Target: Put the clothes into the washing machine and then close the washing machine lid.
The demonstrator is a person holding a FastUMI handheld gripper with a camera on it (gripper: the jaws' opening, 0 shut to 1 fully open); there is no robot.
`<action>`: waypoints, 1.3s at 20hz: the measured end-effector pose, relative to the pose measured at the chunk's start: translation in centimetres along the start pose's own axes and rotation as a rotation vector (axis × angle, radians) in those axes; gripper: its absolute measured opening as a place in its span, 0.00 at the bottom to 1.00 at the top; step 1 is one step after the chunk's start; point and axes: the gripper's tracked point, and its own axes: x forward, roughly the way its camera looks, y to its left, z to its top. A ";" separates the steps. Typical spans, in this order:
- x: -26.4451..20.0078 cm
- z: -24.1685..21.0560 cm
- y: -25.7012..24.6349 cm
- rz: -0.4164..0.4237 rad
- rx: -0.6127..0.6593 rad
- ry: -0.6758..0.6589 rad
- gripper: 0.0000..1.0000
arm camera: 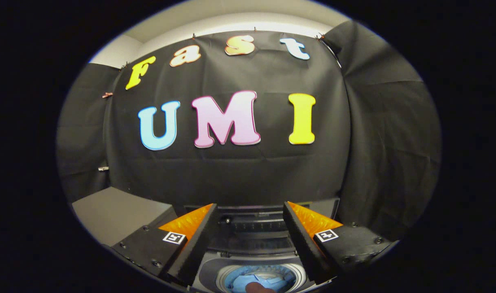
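Laundry (259,280), pale blue cloth, lies down inside the drum of the washing machine (254,248), low between my two fingers and nearer me than their tips. A small dark reddish shape sits at the drum's near edge; I cannot tell what it is. The machine's lid (252,224) stands raised behind the round opening, just ahead of the fingertips. My claw (250,211) is spread wide and holds nothing, hanging above the open tub. To the left a grey table (113,213) sits beside the machine. Black cloth wall (239,175) rises beyond.
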 end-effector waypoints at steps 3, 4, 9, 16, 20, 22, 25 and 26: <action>1.6 -1.0 -0.6 -0.014 -0.002 0.055 1.00; 2.0 -0.8 -0.8 -0.018 0.000 0.054 1.00; 7.0 -1.6 -1.4 -0.014 -0.064 0.095 0.99; 14.0 -6.0 -3.7 -0.096 0.004 0.258 1.00; 13.5 -6.3 -3.0 -0.087 -0.038 0.265 1.00; 12.8 -6.0 -3.2 -0.087 -0.039 0.255 1.00; 11.4 -6.1 -3.3 -0.098 -0.047 0.263 1.00; 10.8 -6.2 -3.3 -0.097 -0.048 0.263 1.00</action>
